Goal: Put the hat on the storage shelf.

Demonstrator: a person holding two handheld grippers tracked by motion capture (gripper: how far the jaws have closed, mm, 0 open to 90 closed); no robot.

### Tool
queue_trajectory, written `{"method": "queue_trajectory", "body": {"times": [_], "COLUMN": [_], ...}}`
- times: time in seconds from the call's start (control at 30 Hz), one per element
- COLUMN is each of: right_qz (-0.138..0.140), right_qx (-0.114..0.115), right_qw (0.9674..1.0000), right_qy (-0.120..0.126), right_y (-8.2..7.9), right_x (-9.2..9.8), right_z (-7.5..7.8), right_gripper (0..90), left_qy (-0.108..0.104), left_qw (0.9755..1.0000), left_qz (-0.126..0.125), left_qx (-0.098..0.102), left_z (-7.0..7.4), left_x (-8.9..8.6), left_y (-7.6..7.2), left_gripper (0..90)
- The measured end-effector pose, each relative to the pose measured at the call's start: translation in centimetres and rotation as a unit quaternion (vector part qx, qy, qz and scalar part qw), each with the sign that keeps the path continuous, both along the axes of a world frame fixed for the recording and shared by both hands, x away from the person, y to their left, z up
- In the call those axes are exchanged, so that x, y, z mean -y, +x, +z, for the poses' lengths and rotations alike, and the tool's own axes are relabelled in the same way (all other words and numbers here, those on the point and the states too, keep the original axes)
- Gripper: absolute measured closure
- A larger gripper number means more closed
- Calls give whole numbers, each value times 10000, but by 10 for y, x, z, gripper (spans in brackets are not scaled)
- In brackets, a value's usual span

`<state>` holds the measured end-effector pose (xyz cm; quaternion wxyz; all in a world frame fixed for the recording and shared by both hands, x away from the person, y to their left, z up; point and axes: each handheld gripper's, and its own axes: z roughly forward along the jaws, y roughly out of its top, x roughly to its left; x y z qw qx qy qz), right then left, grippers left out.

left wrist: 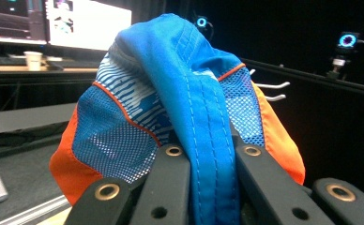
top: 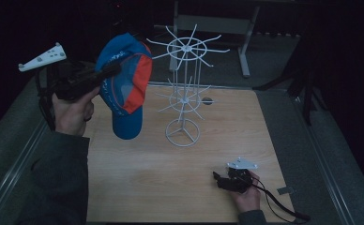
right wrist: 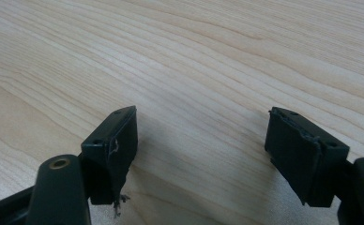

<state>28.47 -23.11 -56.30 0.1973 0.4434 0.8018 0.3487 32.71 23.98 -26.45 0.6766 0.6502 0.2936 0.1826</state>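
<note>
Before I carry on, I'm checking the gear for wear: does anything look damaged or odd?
Yes. On the right claw, the black pad is frayed, with a loose thread dangling from its lower edge. The other pad has a ragged top edge.

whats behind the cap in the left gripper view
Two white prongs of the wire rack poke out past the cap, which the left gripper pinches. A lit screen and dark room show around it. The cap covers the rest of the rack.
</note>
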Motion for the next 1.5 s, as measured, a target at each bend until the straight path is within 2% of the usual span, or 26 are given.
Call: {"method": "queue_trajectory", "body": {"times": [0.37,0.53,0.8,0.87,0.93,1.0,1.03,1.07,1.13,1.37,1.5], "right_qz": [13,14,18,18,18,14,12,12,14,19,20], "right_qx": [-3,2,9,8,10,6,-1,-1,-4,1,3], "right_qw": [10000,10000,10000,10000,10000,10000,10000,10000,10000,10000,10000], "right_qy": [-4,-6,-10,-9,-11,-9,-6,-6,-5,-8,-9], "right_y": [0,0,0,0,0,0,0,0,0,0,0], "right_x": [0,0,0,0,0,0,0,0,0,0,0], "right_z": [0,0,0,0,0,0,0,0,0,0,0], "right_gripper": [252,251,252,252,251,251,252,252,252,251,251], "left_qy": [-6,198,484,564,744,792,919,919,1095,1260,1174], "left_qw": [9994,9989,9976,9973,9963,9959,9949,9949,9932,9912,9921], "left_qz": [-316,-387,-494,-470,-396,-380,-317,-317,-245,-197,-237], "left_qx": [115,196,-20,-51,-175,-216,-263,-263,-309,-366,-376], "left_z": [-4,-7,-28,-30,-36,-37,-39,-39,-39,-42,-41], "left_x": [7,12,14,15,16,16,18,18,22,26,25], "left_y": [-5,-9,-4,-3,-1,0,1,1,1,2,1], "left_gripper": [885,885,882,880,879,874,870,864,846,776,708]}}
